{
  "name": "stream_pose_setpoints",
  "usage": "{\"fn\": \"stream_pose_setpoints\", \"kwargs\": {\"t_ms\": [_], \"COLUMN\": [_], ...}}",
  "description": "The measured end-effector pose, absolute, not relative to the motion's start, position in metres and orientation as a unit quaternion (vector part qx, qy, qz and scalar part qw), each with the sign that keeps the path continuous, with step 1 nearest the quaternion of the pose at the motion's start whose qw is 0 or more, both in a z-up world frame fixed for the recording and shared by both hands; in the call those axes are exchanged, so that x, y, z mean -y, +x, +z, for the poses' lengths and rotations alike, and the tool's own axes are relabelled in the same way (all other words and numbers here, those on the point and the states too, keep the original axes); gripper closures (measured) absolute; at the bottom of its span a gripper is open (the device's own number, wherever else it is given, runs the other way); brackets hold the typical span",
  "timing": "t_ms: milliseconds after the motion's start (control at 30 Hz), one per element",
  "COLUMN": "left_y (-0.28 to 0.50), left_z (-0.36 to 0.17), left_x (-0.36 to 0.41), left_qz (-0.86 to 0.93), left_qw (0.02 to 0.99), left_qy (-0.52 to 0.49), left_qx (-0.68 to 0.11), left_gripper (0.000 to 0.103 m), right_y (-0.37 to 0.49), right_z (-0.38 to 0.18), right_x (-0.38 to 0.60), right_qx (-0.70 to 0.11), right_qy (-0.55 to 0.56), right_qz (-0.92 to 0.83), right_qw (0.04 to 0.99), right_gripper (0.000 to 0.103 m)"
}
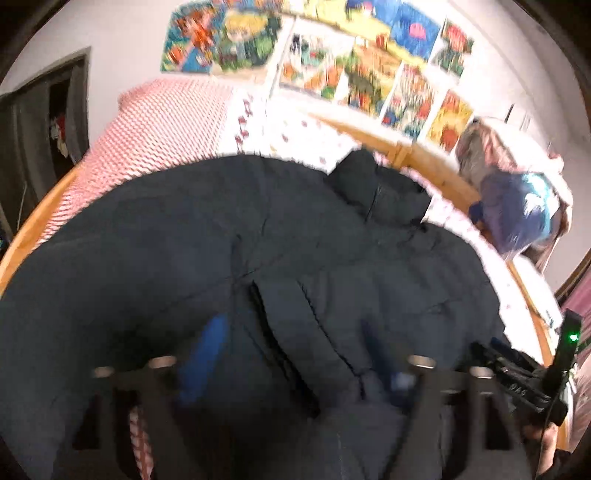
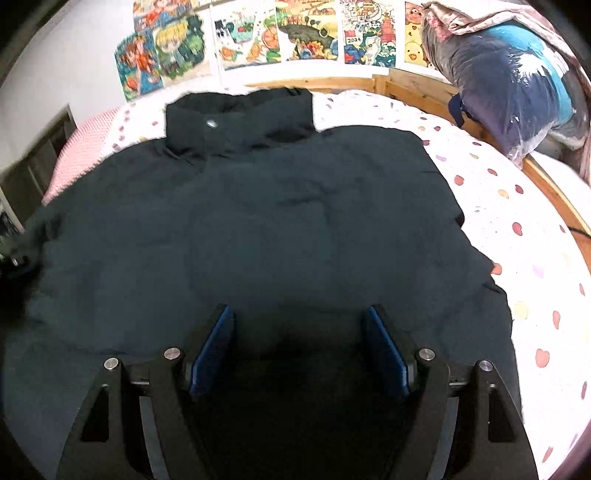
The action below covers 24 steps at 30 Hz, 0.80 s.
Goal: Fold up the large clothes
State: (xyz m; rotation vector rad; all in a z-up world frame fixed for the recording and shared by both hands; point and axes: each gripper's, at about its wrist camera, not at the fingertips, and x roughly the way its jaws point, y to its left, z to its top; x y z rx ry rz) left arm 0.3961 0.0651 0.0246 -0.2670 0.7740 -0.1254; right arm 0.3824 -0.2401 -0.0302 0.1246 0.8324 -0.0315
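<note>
A large dark navy padded jacket (image 2: pixel 280 221) lies spread flat on the bed, collar (image 2: pixel 240 114) at the far side toward the wall. In the right wrist view my right gripper (image 2: pixel 301 321) is open, its blue pads (image 2: pixel 214 350) wide apart just above the jacket's near hem, holding nothing. In the blurred left wrist view the same jacket (image 1: pixel 221 240) fills the frame, with a folded ridge of fabric (image 1: pixel 295 325) between the fingers. My left gripper (image 1: pixel 291 332) is open above it. The right gripper's black body (image 1: pixel 524 373) shows at the right edge.
The bed has a white sheet with coloured hearts (image 2: pixel 517 229), a wooden frame (image 2: pixel 417 88) and a pink patterned pillow (image 1: pixel 162 125). A plastic-wrapped blue bundle (image 2: pixel 517 85) rests on the frame at the far right. Posters (image 2: pixel 295 33) cover the wall. A dark wardrobe (image 1: pixel 48 122) stands at left.
</note>
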Motion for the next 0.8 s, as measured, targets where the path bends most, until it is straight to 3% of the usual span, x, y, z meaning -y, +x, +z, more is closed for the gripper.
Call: {"fn": "stream_pose_setpoints", "kwargs": {"t_ms": [267,433,600,800], "left_y": [0.318,0.256,0.190,0.175], "left_z": [0.041,0.010,-0.025,-0.050], "left_x": [-0.122,-0.176,-0.219,-0.245], "left_qz": [0.012,0.064,0.167,0.233], "left_qw": [0.917,0.888,0.858,0.825], "left_qy": [-0.203,-0.306,-0.398,-0.454], "left_qx": [-0.342,-0.338,-0.278,-0.240], "left_gripper": [0.011,0.010,0.010,0.010], "right_y": [0.372,0.376,0.381,0.381], "right_z": [-0.005,-0.005,-0.014,-0.029], "right_x": [0.170,0.120,0.080,0.061], "right_qx": [-0.376,-0.362,-0.361,-0.360], "right_qy": [0.046,0.034,0.005,-0.019], "right_qz": [0.062,0.100,0.118,0.096], "right_qw": [0.923,0.926,0.925,0.928], "right_gripper": [0.026,0.025,0.025,0.025]}}
